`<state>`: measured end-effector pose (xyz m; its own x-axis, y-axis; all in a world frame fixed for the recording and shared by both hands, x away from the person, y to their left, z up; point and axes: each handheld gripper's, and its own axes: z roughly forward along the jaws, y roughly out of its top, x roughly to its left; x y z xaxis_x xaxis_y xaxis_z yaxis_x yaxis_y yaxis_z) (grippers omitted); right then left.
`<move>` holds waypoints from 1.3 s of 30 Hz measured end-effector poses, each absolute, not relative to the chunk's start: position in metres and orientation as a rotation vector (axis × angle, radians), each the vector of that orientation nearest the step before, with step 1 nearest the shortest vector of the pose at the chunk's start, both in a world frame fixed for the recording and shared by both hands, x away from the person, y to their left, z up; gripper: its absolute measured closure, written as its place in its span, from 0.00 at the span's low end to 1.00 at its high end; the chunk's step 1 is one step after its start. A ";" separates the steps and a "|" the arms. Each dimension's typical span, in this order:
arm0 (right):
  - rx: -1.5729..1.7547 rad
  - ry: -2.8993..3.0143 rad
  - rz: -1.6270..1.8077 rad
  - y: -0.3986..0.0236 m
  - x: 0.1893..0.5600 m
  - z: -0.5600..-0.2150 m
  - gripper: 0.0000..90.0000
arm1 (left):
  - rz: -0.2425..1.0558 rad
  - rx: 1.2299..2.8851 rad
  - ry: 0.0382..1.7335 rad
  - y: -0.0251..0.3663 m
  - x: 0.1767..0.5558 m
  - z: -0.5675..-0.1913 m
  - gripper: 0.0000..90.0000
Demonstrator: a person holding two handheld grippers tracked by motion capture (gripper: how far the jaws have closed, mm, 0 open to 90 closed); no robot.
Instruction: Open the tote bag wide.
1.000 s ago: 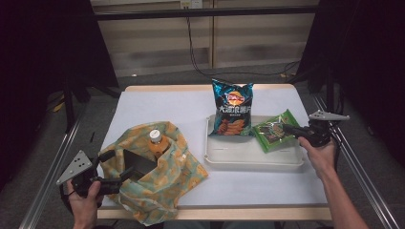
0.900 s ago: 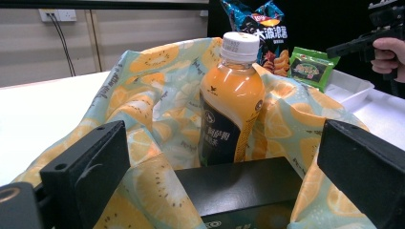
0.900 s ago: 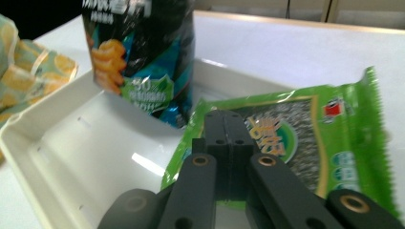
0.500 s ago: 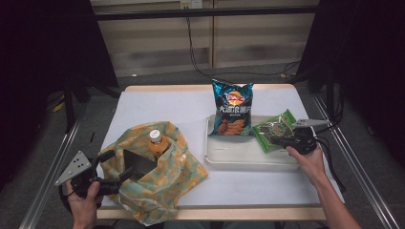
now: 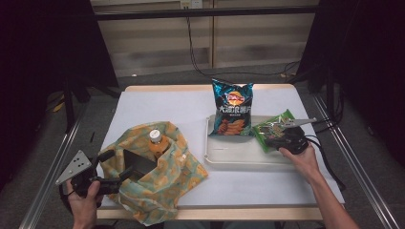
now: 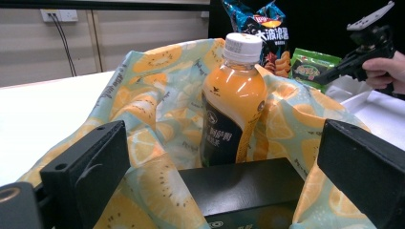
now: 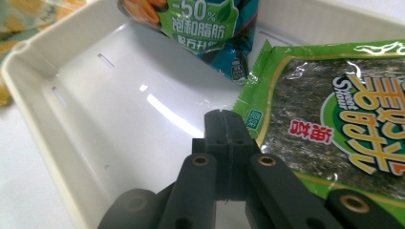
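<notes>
One white table (image 5: 157,107) stands before pale wall panels (image 5: 153,43), dark surroundings.

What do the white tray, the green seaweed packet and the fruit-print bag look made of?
Tray: likely rigid moulded plastic, glossy, with a bright glare streak on its floor.
Seaweed packet: thin plastic film, shiny and crinkled, with a clear window.
Fruit-print bag: apparently soft woven fabric, matte, draping in folds.

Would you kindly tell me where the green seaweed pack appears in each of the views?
High view: seaweed pack lies right of centre, in the white tray.
Left gripper view: upper right, behind the bag.
Right gripper view: right half, beside the shut jaws.
Shared landmark: the chip bag, next to the pack.
</notes>
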<state>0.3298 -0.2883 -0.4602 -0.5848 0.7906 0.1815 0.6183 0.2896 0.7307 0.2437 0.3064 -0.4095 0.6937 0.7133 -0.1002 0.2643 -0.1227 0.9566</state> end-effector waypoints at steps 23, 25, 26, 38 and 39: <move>1.372 2.377 1.050 -0.294 0.339 -0.463 1.00 | 0.466 1.694 0.795 0.308 0.243 -0.410 0.04; 1.371 2.374 1.050 -0.296 0.339 -0.463 1.00 | 0.467 1.695 0.794 0.308 0.243 -0.410 0.04; 1.378 2.374 1.045 -0.297 0.339 -0.463 1.00 | 0.467 1.695 0.794 0.308 0.243 -0.410 0.04; 1.437 2.317 1.022 -0.317 0.337 -0.463 1.00 | 0.468 1.690 0.802 0.307 0.243 -0.409 0.04; 1.448 2.308 1.019 -0.320 0.338 -0.463 1.00 | 0.470 1.692 0.804 0.307 0.243 -0.409 0.04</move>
